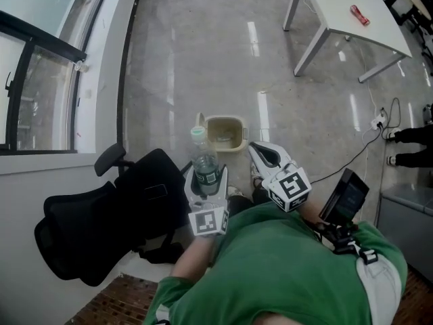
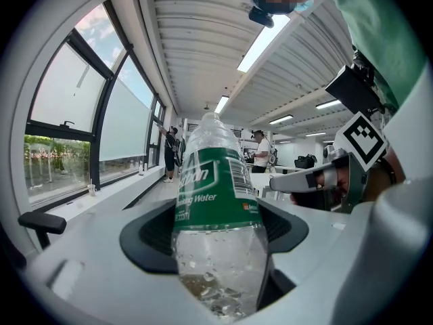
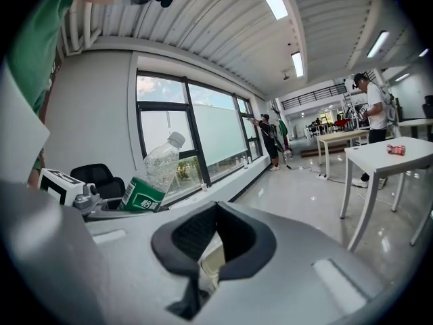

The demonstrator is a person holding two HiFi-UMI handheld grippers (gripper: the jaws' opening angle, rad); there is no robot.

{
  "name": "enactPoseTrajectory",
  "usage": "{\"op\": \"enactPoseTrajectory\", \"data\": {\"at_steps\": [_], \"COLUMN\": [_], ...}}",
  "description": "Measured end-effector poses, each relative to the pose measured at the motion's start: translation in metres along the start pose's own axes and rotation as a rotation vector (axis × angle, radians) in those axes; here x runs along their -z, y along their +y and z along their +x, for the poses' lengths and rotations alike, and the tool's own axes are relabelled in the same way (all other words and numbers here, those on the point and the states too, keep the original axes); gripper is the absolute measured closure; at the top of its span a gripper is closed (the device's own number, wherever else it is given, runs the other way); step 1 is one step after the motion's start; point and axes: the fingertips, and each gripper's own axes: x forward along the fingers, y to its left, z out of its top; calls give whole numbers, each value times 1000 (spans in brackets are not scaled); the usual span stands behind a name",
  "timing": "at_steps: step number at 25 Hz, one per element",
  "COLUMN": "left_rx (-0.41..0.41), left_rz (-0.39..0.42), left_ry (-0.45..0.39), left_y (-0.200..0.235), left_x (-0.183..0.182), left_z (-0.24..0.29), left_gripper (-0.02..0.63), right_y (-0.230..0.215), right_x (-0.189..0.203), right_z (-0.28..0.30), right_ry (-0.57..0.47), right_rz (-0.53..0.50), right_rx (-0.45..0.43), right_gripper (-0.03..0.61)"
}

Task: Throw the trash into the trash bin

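A clear plastic water bottle (image 1: 203,156) with a green label and white cap stands upright in my left gripper (image 1: 205,178), which is shut on its lower part. In the left gripper view the bottle (image 2: 215,202) fills the middle between the dark pads. A small beige trash bin (image 1: 225,133) sits on the floor just beyond both grippers. My right gripper (image 1: 264,156) hangs at the bin's near right, jaws together and holding nothing. The right gripper view shows the bottle (image 3: 150,175) tilted at the left and a sliver of the bin (image 3: 211,266) between the pads.
A black office chair (image 1: 115,215) stands close at my left, under the window wall. A white table (image 1: 352,19) with a red item (image 1: 359,15) on it is at the far right. Cables and a power strip (image 1: 379,122) lie on the floor at the right, near someone's feet (image 1: 409,137).
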Motion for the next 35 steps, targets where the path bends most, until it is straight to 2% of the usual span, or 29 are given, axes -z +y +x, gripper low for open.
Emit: {"op": "enactPoseTrajectory", "data": {"at_steps": [17,24,35], "left_rx": [-25,-14,-10], "left_rz": [-29,-38,-9], "left_ry": [171,244,380], "left_y": [14,18,31], "left_x": [82,134,238], "left_z": [54,81,118], "left_gripper": [276,276,276], "right_y": [-39,-59,-92], "right_x": [67,112,189], "right_z": [53,83,128], "right_ry": [173,241,325], "right_rz": [32,54,79], "right_rx": [-32,-37,-39], "right_gripper": [575,575,575]}}
